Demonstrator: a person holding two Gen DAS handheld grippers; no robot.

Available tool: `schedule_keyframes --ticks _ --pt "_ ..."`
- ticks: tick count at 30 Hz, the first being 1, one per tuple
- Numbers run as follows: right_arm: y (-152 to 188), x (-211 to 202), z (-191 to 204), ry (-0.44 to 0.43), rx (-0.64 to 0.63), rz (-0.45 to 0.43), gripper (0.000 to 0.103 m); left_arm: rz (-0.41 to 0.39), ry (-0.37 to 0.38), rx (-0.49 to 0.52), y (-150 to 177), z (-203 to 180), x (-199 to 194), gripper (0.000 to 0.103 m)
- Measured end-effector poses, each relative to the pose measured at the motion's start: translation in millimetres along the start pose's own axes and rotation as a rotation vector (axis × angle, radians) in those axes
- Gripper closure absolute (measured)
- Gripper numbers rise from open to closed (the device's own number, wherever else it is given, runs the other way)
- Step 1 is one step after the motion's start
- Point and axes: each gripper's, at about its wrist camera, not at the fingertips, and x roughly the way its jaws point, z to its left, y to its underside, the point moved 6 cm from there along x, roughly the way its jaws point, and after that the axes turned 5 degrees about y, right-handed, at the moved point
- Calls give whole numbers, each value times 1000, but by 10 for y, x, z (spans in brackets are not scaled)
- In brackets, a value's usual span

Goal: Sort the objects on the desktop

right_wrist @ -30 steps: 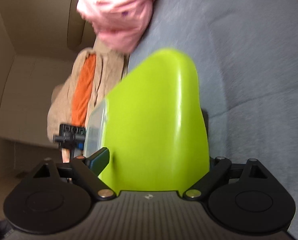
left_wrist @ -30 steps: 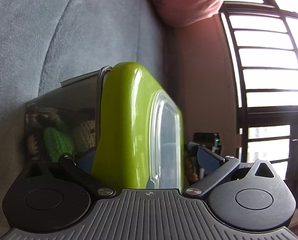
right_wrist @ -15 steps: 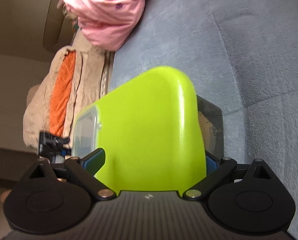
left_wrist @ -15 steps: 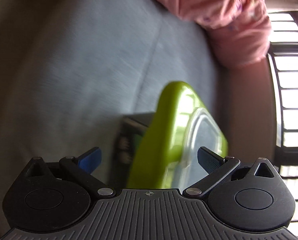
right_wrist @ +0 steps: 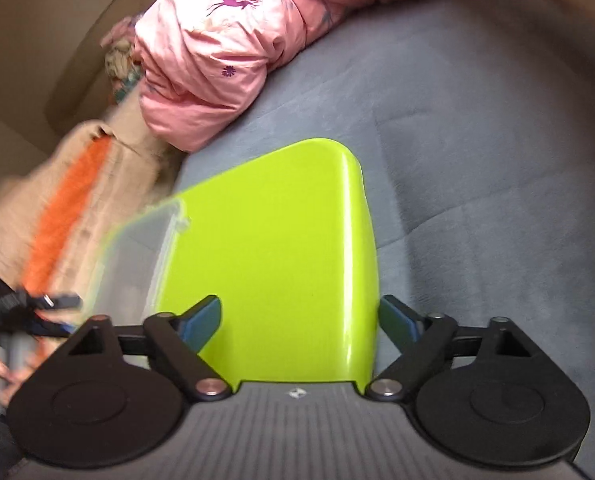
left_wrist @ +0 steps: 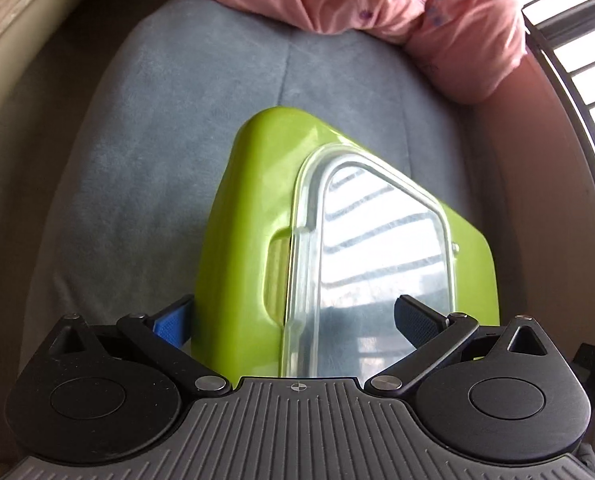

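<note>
A lime-green box lid with a clear window (left_wrist: 257, 240) fills both views; it also shows in the right wrist view (right_wrist: 281, 248). It covers the box below, whose contents are hidden. My left gripper (left_wrist: 293, 326) is shut on one end of the lid, with its blue pads (left_wrist: 171, 326) on either side. My right gripper (right_wrist: 299, 320) is shut on the other end, pads (right_wrist: 201, 320) against the lid's sides. The left gripper's handle and the hand holding it show at the left edge of the right wrist view (right_wrist: 9, 320).
The box sits on a grey-blue cushion (left_wrist: 157, 140). A crumpled pink quilt (right_wrist: 233, 60) lies behind it. A tan and orange cloth (right_wrist: 69, 208) lies to the left in the right wrist view. A barred window (left_wrist: 577, 60) is at the right of the left wrist view.
Both grippers have swung with the lid from standing on edge to lying flat over the box. The clear box and the knitted toys inside are now hidden under the lid.
</note>
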Motion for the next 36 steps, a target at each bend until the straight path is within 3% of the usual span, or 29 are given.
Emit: schedule_keyframes --ticks 3,8,12,18,21,24,27,31,32,33,36 --pt "25 -32 -12 43 -46 -35 21 -21 -52 -36 -35 125 -11 0" --pt "74 -105 -193 -11 117 -35 20 -124 -66 -108 54 248 -547 0" --pt "158 -233 -323 -19 228 -67 15 -147 -76 -87 309 22 -893 0" --pt "419 -637 -292 18 304 -164 14 -110 46 -33 883 -419 -1031 0" --pt "598 -835 -165 -4 298 -168 7 -101 79 -7 1111 -572 -932 0" --pt "784 -867 -29 -57 320 -136 6 -45 23 38 1146 -703 -603 0" --pt "934 -567 160 -144 378 -39 6 24 -27 79 1144 -841 -104 0" --pt "1059 -47 384 -164 466 0 9 58 -68 65 1180 -868 393 0" --pt "1068 75 414 -157 482 0 12 51 -48 49 1164 -847 434 0" --pt "1070 167 431 -162 501 -6 7 43 -28 32 1149 -827 475 0" --pt "1006 290 404 -190 566 -50 7 6 8 -6 1069 -772 512 0"
